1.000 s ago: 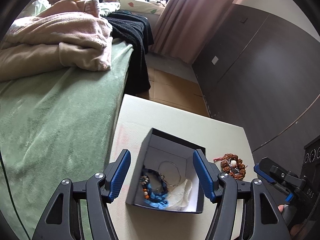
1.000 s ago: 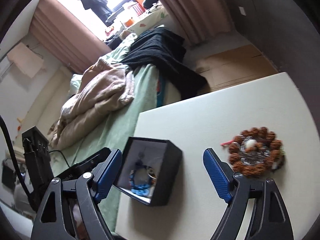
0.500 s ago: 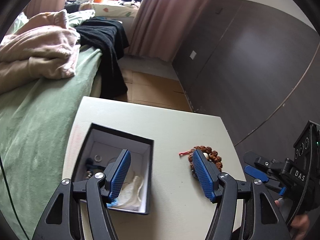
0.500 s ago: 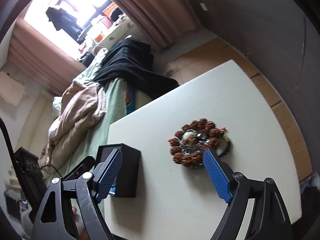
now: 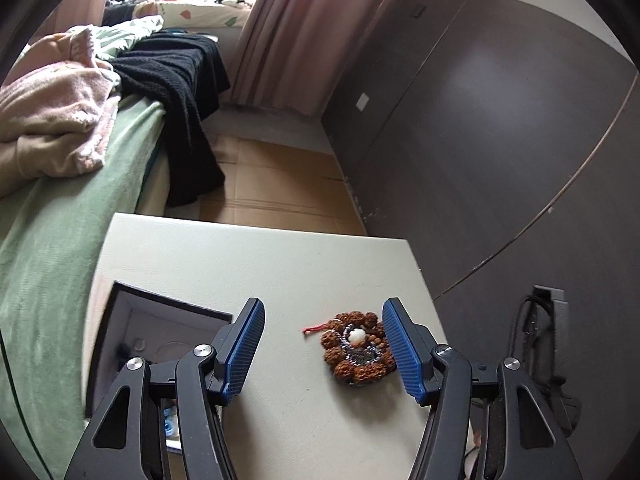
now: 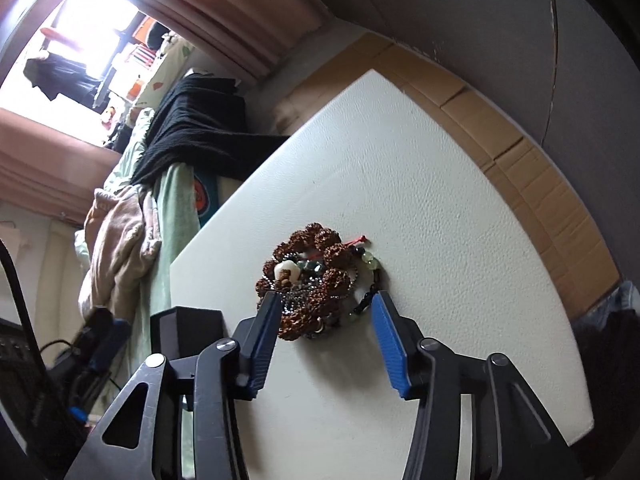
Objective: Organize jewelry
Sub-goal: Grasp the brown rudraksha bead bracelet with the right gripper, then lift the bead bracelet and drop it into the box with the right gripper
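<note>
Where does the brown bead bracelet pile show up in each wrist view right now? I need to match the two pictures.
Left wrist view: brown bead bracelet pile lies low and right of centre on the white table, just inside the right-hand blue finger.
Right wrist view: the pile sits near centre, between and just beyond the two blue fingers.
Shared landmark: the black jewelry box, left of the pile in both.

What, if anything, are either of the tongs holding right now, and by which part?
Nothing is held. The right tongs have been closing around the brown bead bracelet pile but do not press it; the left tongs are open above the table.
</note>
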Motion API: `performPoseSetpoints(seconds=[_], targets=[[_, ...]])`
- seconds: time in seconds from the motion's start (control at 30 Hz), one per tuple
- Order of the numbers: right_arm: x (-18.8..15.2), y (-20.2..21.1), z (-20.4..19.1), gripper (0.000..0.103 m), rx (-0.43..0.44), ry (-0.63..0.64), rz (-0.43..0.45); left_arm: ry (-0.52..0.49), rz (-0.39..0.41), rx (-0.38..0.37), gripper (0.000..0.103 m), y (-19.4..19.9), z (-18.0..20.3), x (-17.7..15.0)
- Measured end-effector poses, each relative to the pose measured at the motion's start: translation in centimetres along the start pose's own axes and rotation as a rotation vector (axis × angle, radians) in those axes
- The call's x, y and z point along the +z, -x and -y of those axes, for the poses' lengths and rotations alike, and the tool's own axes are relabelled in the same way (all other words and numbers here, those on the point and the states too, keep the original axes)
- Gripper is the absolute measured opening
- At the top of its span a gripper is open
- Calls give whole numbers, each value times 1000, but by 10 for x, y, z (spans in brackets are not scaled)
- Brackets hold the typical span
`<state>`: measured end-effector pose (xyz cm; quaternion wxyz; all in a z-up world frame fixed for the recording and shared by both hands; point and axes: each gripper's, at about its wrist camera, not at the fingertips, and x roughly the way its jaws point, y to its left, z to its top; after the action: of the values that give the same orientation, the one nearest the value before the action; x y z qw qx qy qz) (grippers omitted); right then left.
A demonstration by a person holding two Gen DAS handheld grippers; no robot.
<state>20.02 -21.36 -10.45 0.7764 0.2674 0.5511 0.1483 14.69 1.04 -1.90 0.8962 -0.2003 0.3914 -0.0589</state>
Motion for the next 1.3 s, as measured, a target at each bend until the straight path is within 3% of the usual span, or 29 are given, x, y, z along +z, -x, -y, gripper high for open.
performPoseSetpoints(seconds=[0.13,0.33,0.4,0.43,0.5,0.57,0.9,1.3], targets=[[2,-12,-2,49,-21,8,-20,37,-67,-7,62,-17,-12,-13],[6,-31,-10,49,-47,22,-21,-7,-71,8,62,-15,-17,-15],[6,-36,-12,40,-60,28,-18,-8,-78,14,62,-15,-20,-16],[6,-37,-13,28,-69,30,-21,-7,-79,19,62,-14,-21,-16],[6,-36,-15,28,-71,28,-5,-3,-77,24,62,-12,-25,-16],[5,-29,-19,19,-61,48,17,7,-72,22,62,-7,-29,-15],[-14,24,-62,19,129,193,132,39,-38,-12,62,15,-41,-12],[-40,47,-105,19,335,290,168,69,6,-44,62,44,-56,-9]])
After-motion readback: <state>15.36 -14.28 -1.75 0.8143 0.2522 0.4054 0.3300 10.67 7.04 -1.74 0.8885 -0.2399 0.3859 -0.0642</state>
